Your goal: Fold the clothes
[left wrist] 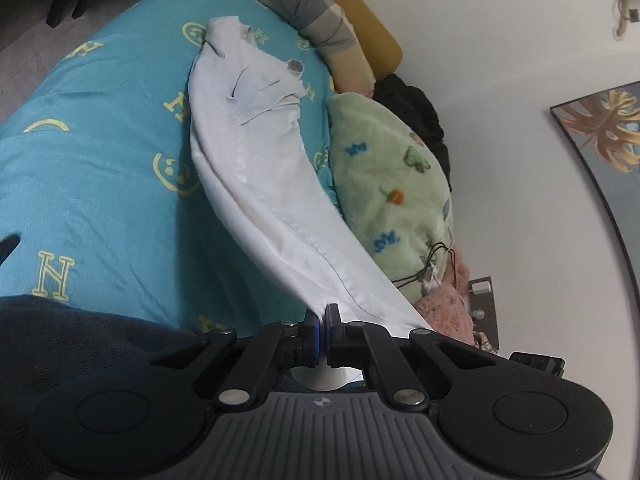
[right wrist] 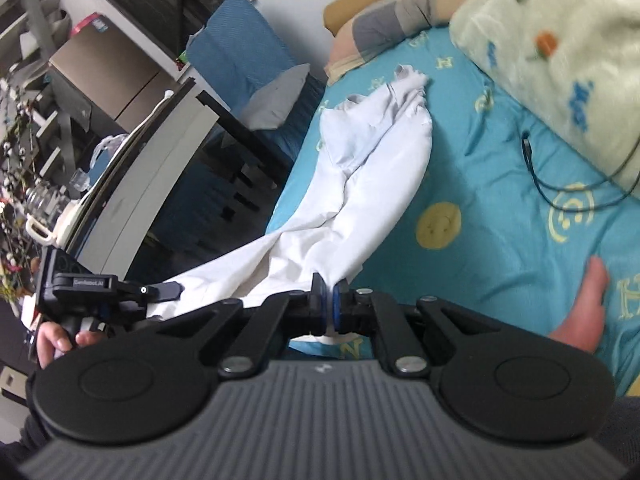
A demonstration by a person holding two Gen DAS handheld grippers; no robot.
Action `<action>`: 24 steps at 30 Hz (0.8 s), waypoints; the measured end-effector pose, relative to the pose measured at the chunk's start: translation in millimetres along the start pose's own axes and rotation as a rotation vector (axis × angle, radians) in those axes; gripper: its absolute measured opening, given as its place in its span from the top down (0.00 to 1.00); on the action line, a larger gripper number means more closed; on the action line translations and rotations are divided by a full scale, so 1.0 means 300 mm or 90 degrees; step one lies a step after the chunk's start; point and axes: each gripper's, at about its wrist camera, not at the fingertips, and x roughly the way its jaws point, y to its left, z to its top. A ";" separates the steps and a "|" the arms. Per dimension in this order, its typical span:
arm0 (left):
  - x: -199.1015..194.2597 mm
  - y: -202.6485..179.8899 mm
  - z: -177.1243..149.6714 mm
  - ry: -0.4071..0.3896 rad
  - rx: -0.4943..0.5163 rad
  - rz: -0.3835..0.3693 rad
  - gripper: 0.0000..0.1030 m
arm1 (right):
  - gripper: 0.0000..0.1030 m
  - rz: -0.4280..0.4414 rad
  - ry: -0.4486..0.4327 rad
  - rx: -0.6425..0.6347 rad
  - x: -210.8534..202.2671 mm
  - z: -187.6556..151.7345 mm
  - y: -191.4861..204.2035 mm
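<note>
One white garment (left wrist: 256, 184), long and twisted. Its near end is lifted off the bed (left wrist: 100, 160); its far end lies bunched on the turquoise sheet beside the pillows.

Two claws, both pressed together on the cloth. The left claw (left wrist: 323, 320) pinches one near edge. The right claw (right wrist: 330, 300) pinches another. In the right view the left claw (right wrist: 160, 291) shows at the left, gripped by a hand (right wrist: 60, 338).

Two pillows: one green fleece pillow (left wrist: 392, 184) with small prints, just beside the garment, and one plaid pillow (left wrist: 320, 20) at the headboard. One black cable (right wrist: 560, 184) lies on the sheet near the green pillow. One bare foot (right wrist: 580, 312) rests on the bed just right of the right claw. One framed leaf picture (left wrist: 600, 132) hangs on the wall.
</note>
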 end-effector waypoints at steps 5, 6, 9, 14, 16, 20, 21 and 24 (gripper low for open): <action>0.098 -0.008 0.175 -0.031 0.012 0.048 0.97 | 0.93 0.003 -0.048 0.022 0.107 0.134 -0.040; 0.126 -0.016 0.227 -0.042 0.019 0.064 0.97 | 0.93 -0.005 -0.060 0.019 0.146 0.174 -0.042; 0.217 -0.037 0.384 -0.088 0.052 0.117 0.97 | 0.93 -0.046 -0.086 -0.021 0.293 0.307 -0.043; 0.428 -0.038 0.619 -0.156 0.125 0.204 0.97 | 0.93 -0.131 -0.105 -0.090 0.600 0.495 -0.086; 0.525 -0.019 0.686 -0.176 0.174 0.251 0.97 | 0.93 -0.150 -0.110 -0.111 0.719 0.543 -0.120; 0.698 0.071 0.771 -0.200 0.229 0.308 0.97 | 0.93 -0.175 -0.095 -0.134 0.931 0.581 -0.217; 0.736 0.101 0.786 -0.206 0.237 0.319 0.97 | 0.93 -0.181 -0.091 -0.139 0.984 0.591 -0.241; 0.809 0.186 0.798 -0.206 0.242 0.337 0.96 | 0.93 -0.195 -0.079 -0.154 1.121 0.603 -0.306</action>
